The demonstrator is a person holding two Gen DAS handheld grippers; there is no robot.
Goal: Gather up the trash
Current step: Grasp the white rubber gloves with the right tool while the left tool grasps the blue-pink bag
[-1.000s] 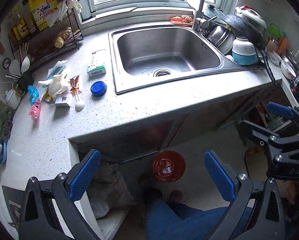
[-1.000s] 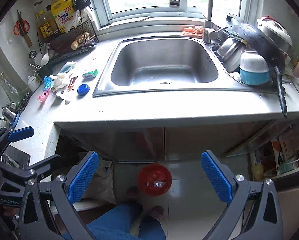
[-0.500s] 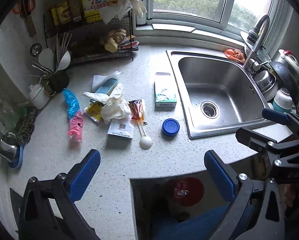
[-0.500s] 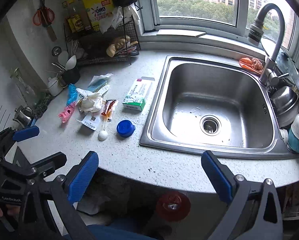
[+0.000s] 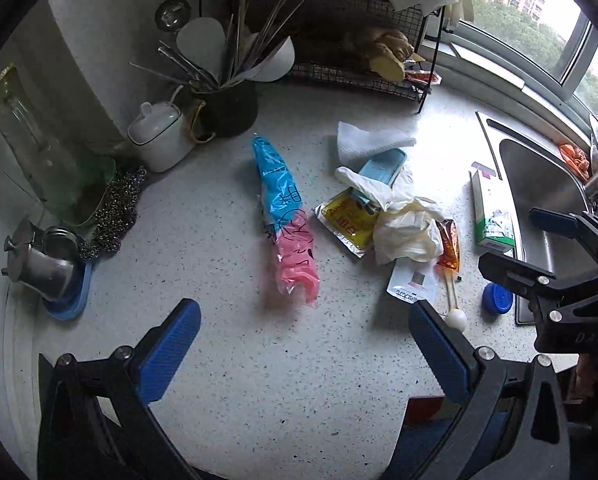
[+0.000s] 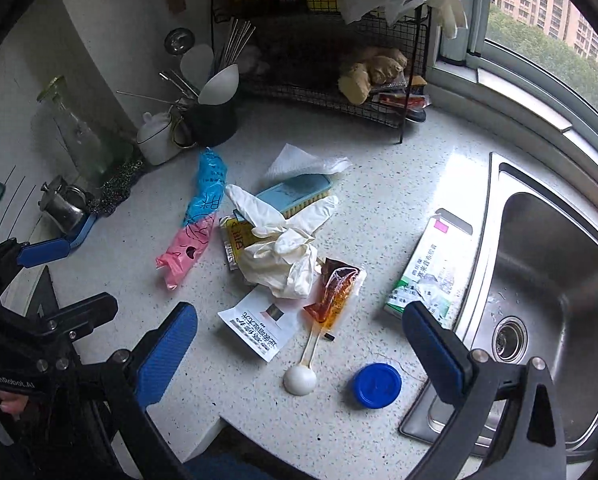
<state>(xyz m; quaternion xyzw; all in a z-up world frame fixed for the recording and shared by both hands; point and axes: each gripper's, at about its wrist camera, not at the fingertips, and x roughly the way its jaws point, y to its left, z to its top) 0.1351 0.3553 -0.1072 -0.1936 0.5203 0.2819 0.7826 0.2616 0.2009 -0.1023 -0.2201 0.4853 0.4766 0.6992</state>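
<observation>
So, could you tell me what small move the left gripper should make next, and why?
Probably lower the left gripper forward onto the pink and blue plastic bag. It is open and empty above the counter, and that bag lies straight ahead between its fingers, apart from the glove pile.

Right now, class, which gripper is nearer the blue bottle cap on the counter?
Right. The right gripper hangs open just short of the blue bottle cap, which lies between its fingers; the left gripper is further left, facing the blue-and-pink bag.
</observation>
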